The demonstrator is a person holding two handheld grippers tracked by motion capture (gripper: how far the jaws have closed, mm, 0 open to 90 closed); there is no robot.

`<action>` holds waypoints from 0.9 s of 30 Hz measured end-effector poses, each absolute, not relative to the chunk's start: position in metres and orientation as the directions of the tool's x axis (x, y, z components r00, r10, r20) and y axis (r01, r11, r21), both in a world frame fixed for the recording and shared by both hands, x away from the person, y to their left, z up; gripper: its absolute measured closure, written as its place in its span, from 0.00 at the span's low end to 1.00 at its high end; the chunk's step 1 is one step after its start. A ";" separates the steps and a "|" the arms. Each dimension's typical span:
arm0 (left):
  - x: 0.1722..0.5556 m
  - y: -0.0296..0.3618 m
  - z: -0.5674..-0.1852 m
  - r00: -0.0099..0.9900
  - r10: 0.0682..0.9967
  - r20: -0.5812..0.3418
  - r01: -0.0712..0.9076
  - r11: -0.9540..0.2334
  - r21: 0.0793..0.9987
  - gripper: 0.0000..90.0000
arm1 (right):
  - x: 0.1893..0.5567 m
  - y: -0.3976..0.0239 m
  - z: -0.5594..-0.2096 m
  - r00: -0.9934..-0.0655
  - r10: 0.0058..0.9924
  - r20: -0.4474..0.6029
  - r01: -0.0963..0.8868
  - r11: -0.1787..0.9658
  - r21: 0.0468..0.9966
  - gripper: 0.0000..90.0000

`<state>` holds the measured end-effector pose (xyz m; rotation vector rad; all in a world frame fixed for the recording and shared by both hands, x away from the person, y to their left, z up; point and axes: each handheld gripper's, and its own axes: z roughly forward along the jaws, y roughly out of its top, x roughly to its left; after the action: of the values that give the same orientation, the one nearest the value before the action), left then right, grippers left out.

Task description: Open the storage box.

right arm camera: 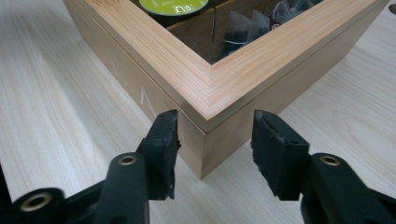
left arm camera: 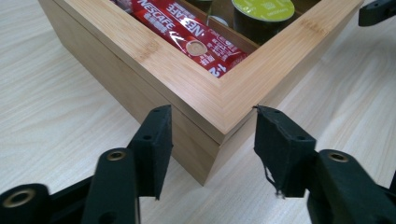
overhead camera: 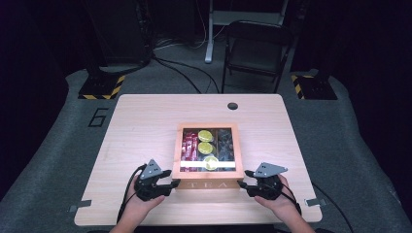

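**a:** high view first: the tea box (overhead camera: 209, 151) sits mid-counter (overhead camera: 145, 121), a bit below centre of the frame. left claw (overhead camera: 171, 177) is at its lower left corner, right claw (overhead camera: 248, 179) at its lower right. looks like a two-handed grab of the box or its lid. tips?

**b:** left gripper view: jaws straddle the corner of the box (left arm camera: 205, 100) at about half width, pads not pressing yet, both just off the wood. red sachets (left arm camera: 187, 35) and a green-topped pod (left arm camera: 264, 9) show through the lid at the top of the frame. i'd centre the corner between the pads before squeezing.

**a:** and the right gripper view?

**b:** same deal, half-open around the corner (right arm camera: 205, 102), a small gap each side. the lid seam runs just above the pads, so decide lid or base and set height to match. close both together so the box doesn't twist.
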<state>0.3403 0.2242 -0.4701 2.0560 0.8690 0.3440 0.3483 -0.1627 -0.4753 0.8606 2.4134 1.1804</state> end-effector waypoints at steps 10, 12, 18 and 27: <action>0.340 0.221 -0.473 0.720 0.692 -0.051 0.452 -0.412 0.791 0.56 | 0.350 -0.160 -0.479 -0.778 0.628 -0.012 0.380 0.486 0.787 0.60; 0.340 0.221 -0.473 0.720 0.692 -0.050 0.453 -0.414 0.790 0.56 | 0.351 -0.161 -0.479 -0.780 0.626 -0.001 0.386 0.481 0.787 0.60; 0.339 0.220 -0.473 0.718 0.694 -0.051 0.454 -0.412 0.790 0.56 | 0.351 -0.161 -0.479 -0.779 0.626 -0.002 0.384 0.480 0.789 0.60; 0.339 0.220 -0.472 0.713 0.698 -0.065 0.460 -0.396 0.795 0.56 | 0.350 -0.162 -0.475 -0.776 0.631 0.022 0.389 0.449 0.804 0.62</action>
<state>0.3390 0.2200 -0.4719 2.0619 0.8802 0.3529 0.3505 -0.1622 -0.4745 0.8766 2.4232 1.2355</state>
